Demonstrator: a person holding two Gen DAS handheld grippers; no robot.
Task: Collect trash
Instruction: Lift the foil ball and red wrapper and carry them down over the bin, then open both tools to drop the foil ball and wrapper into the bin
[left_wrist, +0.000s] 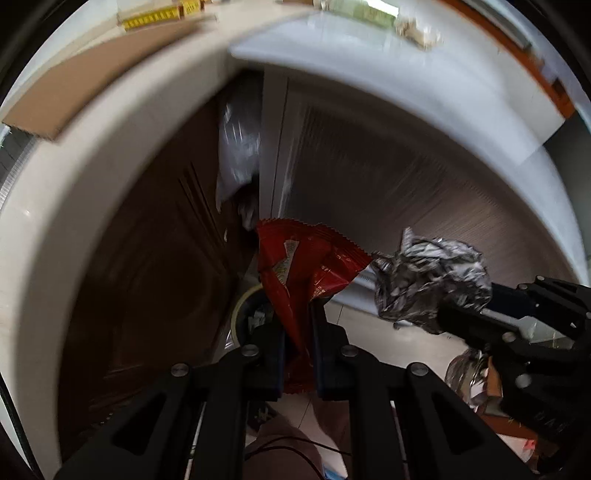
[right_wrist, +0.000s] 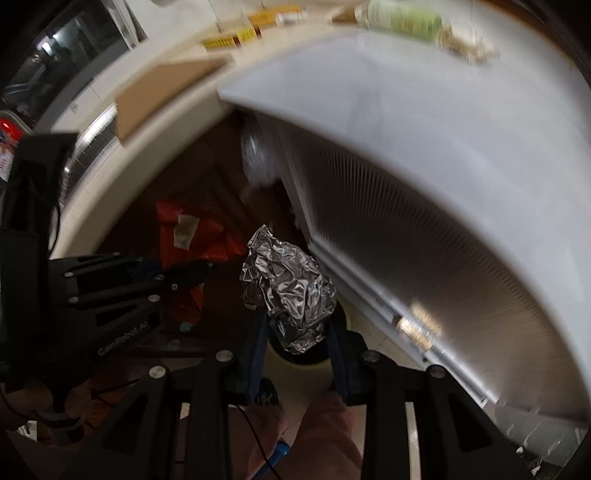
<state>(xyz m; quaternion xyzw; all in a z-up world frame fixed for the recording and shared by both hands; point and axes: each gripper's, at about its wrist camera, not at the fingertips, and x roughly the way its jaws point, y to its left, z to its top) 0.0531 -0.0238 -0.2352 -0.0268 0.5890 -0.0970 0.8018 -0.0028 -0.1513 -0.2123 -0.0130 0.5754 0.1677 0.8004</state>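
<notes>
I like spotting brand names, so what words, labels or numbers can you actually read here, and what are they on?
"CamRobot.AI", roughly, blurred: white print on the left gripper.
Red wrapper: pale label and gold print, too blurred to read.
Yellow boxes on the counter: dark print, unreadable.
Green packet: print unreadable.
Foil ball: no text.

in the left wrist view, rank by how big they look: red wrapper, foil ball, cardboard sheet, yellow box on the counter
1. cardboard sheet
2. red wrapper and foil ball: look alike in size, and both sit nearer the camera, so no ranking between them
3. yellow box
</notes>
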